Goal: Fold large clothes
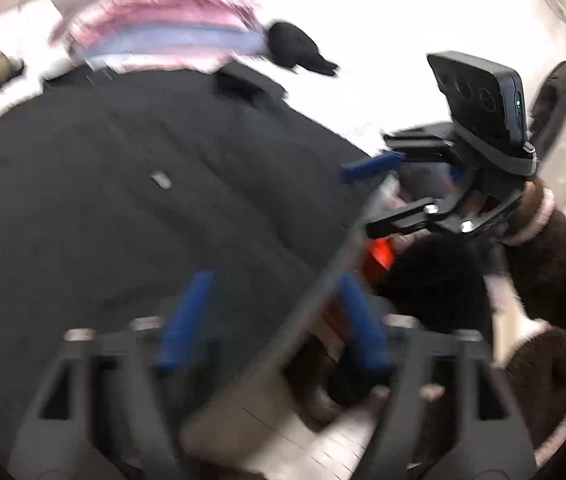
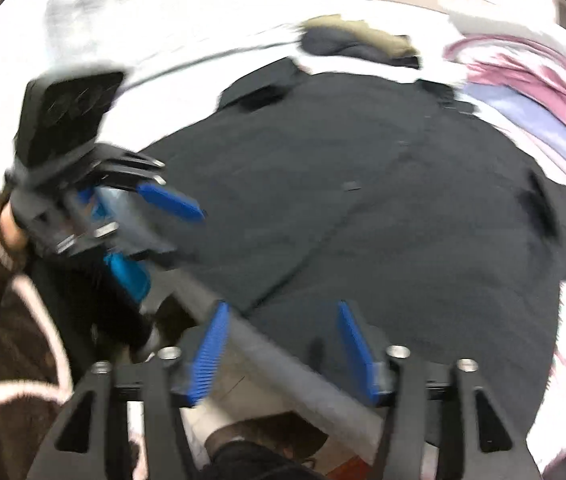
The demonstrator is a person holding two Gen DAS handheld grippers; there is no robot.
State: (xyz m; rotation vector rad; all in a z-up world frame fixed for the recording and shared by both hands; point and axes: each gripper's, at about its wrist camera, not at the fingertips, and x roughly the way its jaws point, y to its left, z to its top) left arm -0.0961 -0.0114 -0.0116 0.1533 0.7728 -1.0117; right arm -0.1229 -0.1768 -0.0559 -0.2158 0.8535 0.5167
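A large black garment [image 1: 143, 184] lies spread flat on the white table [image 1: 363, 20]; it also shows in the right wrist view [image 2: 383, 200]. My left gripper [image 1: 273, 292] is open and empty above the garment's near edge at the table edge. My right gripper [image 2: 283, 320] is open and empty above the same near edge. Each gripper shows in the other's view, the right one [image 1: 367, 184] and the left one [image 2: 155, 232], both with blue fingers apart. Both views are blurred by motion.
A pink, white and lilac striped cloth [image 1: 163, 28] lies beyond the black garment, also in the right wrist view [image 2: 531, 96]. A tan and dark bundle [image 2: 359, 40] lies at the far side. A small black item [image 1: 299, 48] lies on the table. The grey table edge [image 2: 283, 360] runs below me.
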